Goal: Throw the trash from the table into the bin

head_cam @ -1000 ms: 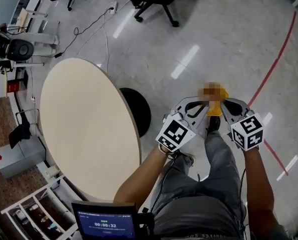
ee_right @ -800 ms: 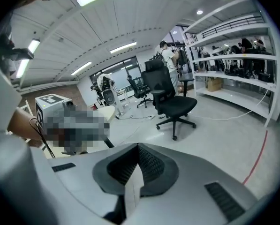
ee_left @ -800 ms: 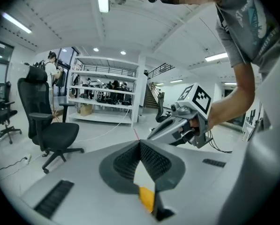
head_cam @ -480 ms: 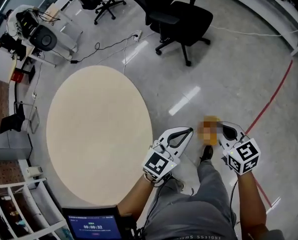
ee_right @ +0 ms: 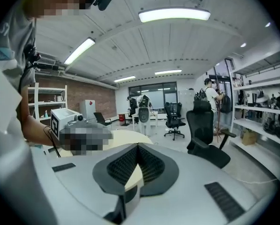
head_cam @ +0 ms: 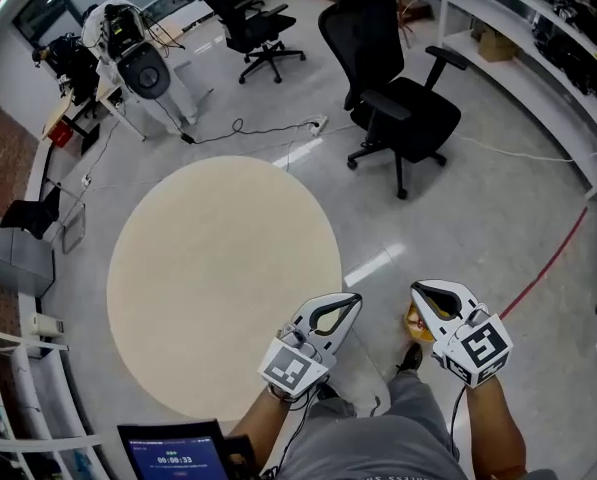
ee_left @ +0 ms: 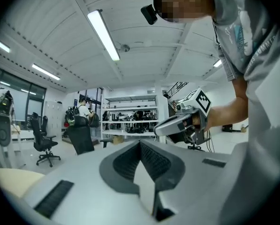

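The round beige table (head_cam: 218,268) stands bare, with no trash showing on it. Low in the head view, to the table's right, I hold both grippers side by side above the floor. My left gripper (head_cam: 356,296) (ee_left: 140,143) is shut with nothing in it. The right gripper (head_cam: 415,288) (ee_right: 138,145) is shut and empty too. A yellow thing (head_cam: 414,320) on the floor peeks out from under the right gripper; most of it is hidden and I cannot tell what it is. From the left gripper view the right gripper (ee_left: 182,123) shows close by.
A black office chair (head_cam: 398,98) stands beyond the table, with more chairs (head_cam: 248,23) and a white machine (head_cam: 138,63) further back. Shelves (head_cam: 538,38) line the right wall. A cable (head_cam: 268,128) and a red line (head_cam: 548,263) run over the floor. A person (ee_right: 210,90) stands far off.
The head view has tilted up from the floor and takes in more of the room. Both grippers came up and away from the yellow thing, still shut and side by side.
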`<move>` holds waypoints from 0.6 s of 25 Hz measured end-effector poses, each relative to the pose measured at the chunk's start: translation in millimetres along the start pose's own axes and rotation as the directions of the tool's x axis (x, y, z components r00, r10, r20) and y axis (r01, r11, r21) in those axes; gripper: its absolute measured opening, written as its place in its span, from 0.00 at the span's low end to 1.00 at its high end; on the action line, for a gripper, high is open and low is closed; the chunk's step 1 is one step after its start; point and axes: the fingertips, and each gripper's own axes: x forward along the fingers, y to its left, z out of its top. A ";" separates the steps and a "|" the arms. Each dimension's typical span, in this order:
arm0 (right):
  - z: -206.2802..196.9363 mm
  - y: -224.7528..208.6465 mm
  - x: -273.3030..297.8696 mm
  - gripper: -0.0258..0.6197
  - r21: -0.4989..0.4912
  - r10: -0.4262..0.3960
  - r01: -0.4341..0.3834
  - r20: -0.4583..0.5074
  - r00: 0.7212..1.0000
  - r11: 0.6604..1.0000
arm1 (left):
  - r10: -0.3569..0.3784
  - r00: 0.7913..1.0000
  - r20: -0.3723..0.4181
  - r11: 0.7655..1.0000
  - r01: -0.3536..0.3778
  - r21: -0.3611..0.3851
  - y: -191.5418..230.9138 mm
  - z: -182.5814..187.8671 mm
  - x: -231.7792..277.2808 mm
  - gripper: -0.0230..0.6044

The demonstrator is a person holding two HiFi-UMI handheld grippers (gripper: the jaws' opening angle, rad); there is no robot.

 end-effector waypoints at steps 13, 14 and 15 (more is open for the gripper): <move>117.0 170.4 47.3 0.05 -0.211 0.152 -0.135 0.070 0.986 0.968 | 0.230 0.973 0.024 0.972 -0.231 0.039 30.6 25.5 -212.1 0.11; 119.0 180.3 50.8 0.05 -0.218 0.162 -0.143 0.071 0.984 0.965 | 0.247 0.969 0.018 0.969 -0.247 0.028 30.7 21.5 -225.9 0.11; 119.6 189.7 52.8 0.05 -0.223 0.170 -0.151 0.070 0.983 0.963 | 0.262 0.965 0.009 0.965 -0.262 0.016 29.2 17.0 -238.6 0.11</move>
